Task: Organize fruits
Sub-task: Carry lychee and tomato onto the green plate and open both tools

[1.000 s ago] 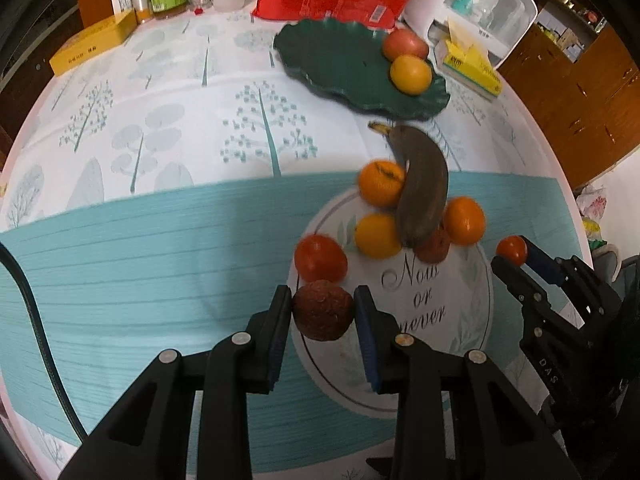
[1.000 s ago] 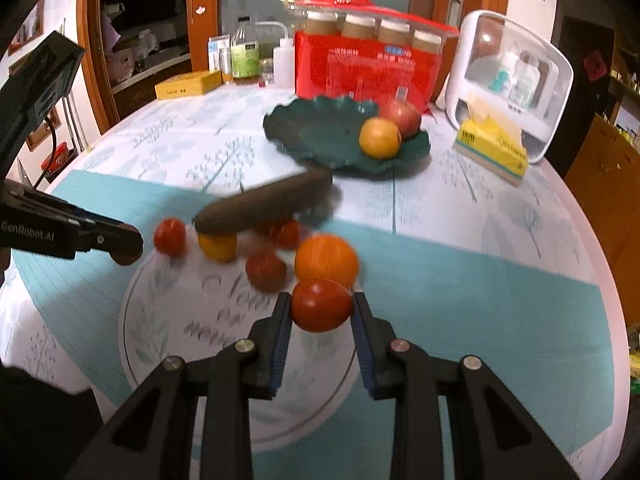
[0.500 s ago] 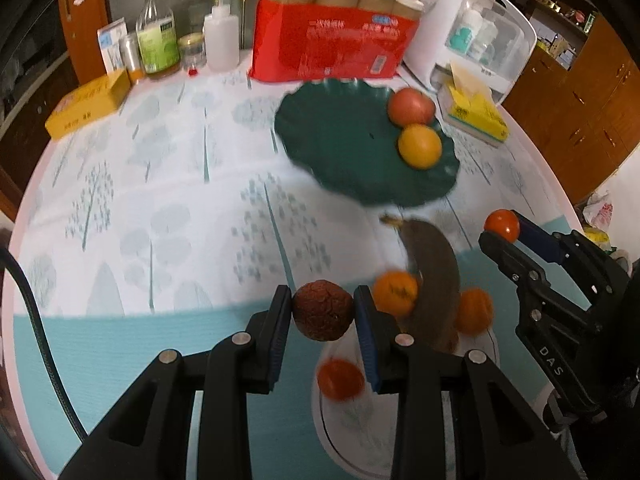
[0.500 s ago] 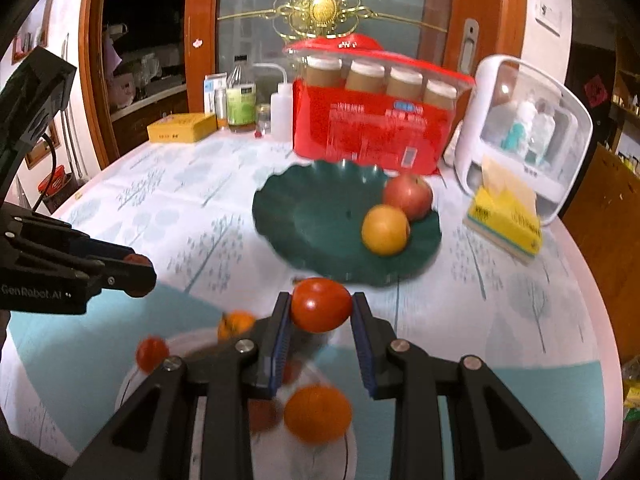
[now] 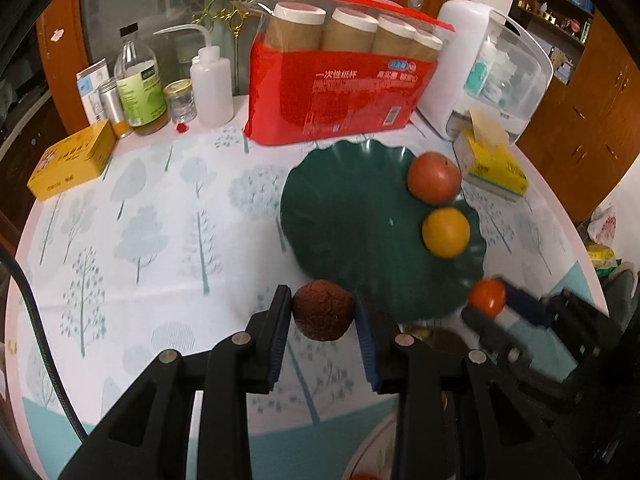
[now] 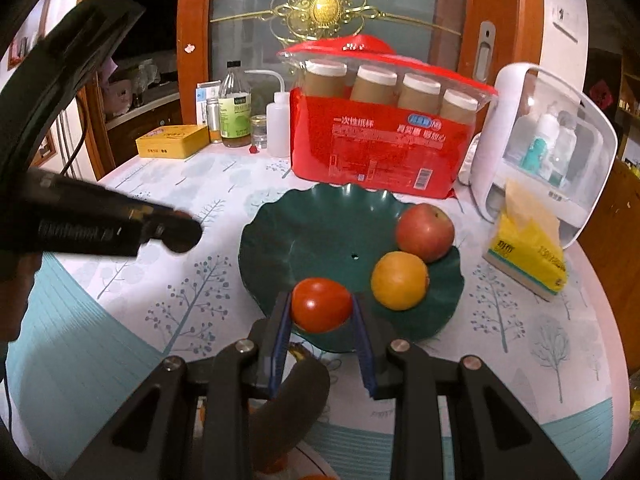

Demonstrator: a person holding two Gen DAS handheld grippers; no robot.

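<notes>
the left gripper [image 5: 323,314] is clamped on a dark, rough-skinned brown fruit [image 5: 323,310] just short of the green plate [image 5: 348,216] — the right gripper [image 6: 322,310] is closed around a red tomato [image 6: 321,304] over the plate's near rim, beside an orange [image 6: 399,280] and an apple [image 6: 425,232] lying on the plate.

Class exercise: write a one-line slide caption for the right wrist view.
Right gripper carries a red tomato over the green plate, which already holds an apple and an orange.
</notes>
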